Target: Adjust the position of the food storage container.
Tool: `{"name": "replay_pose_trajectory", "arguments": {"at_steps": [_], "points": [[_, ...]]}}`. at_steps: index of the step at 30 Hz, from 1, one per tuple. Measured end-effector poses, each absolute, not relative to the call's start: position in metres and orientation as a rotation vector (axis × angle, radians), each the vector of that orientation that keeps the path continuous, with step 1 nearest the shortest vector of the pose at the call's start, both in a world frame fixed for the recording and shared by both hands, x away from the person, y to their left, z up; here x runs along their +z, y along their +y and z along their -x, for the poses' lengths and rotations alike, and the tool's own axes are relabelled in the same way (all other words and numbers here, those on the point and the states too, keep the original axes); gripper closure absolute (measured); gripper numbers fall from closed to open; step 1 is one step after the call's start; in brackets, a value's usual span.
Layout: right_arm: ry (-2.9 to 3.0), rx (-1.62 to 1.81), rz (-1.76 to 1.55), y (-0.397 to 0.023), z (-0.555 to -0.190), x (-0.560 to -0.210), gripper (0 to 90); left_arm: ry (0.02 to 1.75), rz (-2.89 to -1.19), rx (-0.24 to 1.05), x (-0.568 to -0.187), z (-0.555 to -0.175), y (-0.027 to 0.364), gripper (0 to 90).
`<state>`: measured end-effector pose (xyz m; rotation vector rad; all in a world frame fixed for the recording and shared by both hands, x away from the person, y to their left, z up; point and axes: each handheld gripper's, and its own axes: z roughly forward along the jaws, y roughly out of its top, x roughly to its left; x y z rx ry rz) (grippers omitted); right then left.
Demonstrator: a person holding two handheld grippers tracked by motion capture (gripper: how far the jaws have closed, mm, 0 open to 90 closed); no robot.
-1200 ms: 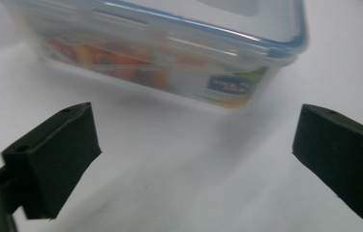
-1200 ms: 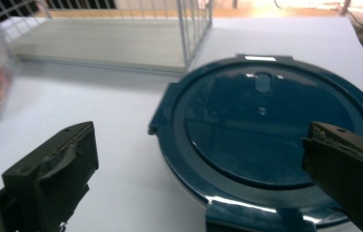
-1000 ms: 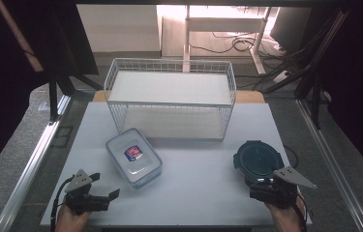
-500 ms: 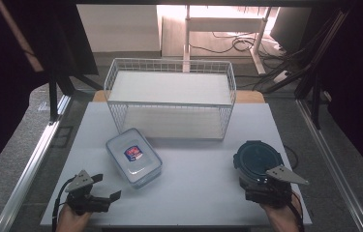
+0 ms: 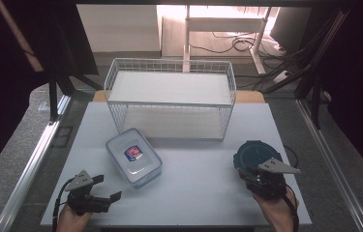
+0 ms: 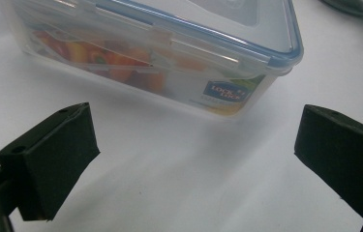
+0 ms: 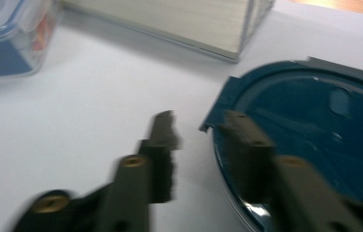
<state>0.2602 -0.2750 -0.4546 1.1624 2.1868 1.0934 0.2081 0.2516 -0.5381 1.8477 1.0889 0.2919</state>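
Right gripper (image 7: 196, 128) fingers narrower beside round container (image 7: 310, 140)

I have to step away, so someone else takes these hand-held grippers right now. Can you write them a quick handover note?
Left hand-held gripper: open, empty, facing the clear lidded food box without touching it.
Right hand-held gripper: jaws have just been closing at the edge of the round dark-teal lidded container; one jaw lies over its rim, a firm grip is not confirmed.
Both containers sit on the white table, in front of the wire basket.
Done: nothing moved.
Left: probably both containers into the basket.
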Motion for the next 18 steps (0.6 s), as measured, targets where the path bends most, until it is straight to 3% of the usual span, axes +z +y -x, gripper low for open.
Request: {"name": "replay_pose_trajectory", "arguments": {"at_steps": [1,2,5,18], "points": [[2.187,1.093,-1.162,-0.275,-0.26,-0.455,71.2,1.089,-1.848,0.292,-0.538,-0.208,0.252,1.0],[2.22,1.08,-1.177,-0.27,-0.265,-0.456,81.1,1.087,-1.847,0.286,-0.538,-0.208,0.252,1.0],[2.247,1.039,-1.164,-0.264,-0.269,-0.459,88.2,1.084,-1.848,0.278,-0.538,-0.208,0.251,1.0],[2.278,0.949,-1.208,-0.263,-0.282,-0.473,89.2,1.085,-1.852,0.253,-0.54,-0.209,0.251,1.0]]}}
